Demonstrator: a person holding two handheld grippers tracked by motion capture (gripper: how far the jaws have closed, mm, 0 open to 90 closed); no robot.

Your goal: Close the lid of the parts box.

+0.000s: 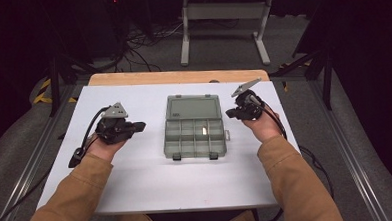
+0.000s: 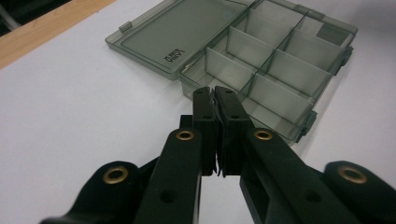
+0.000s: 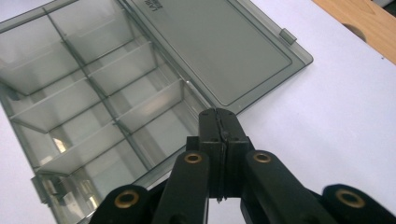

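I see the compartment box (image 1: 194, 126) lying open in the middle of the white table (image 1: 137, 178), its lid folded flat toward the far edge. My left tongs (image 1: 139, 126) sit clenched and empty just left of the box, tips pointing at it. My right tongs (image 1: 230, 112) are clenched and empty too, just right of the lid. Neither touches the box.

Tan sleeves; black hand-held gripper (image 1: 140, 126) with brass rivets.

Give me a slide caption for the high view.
Open compartment box lies mid-table between the left gripper and right gripper, both shut and empty.
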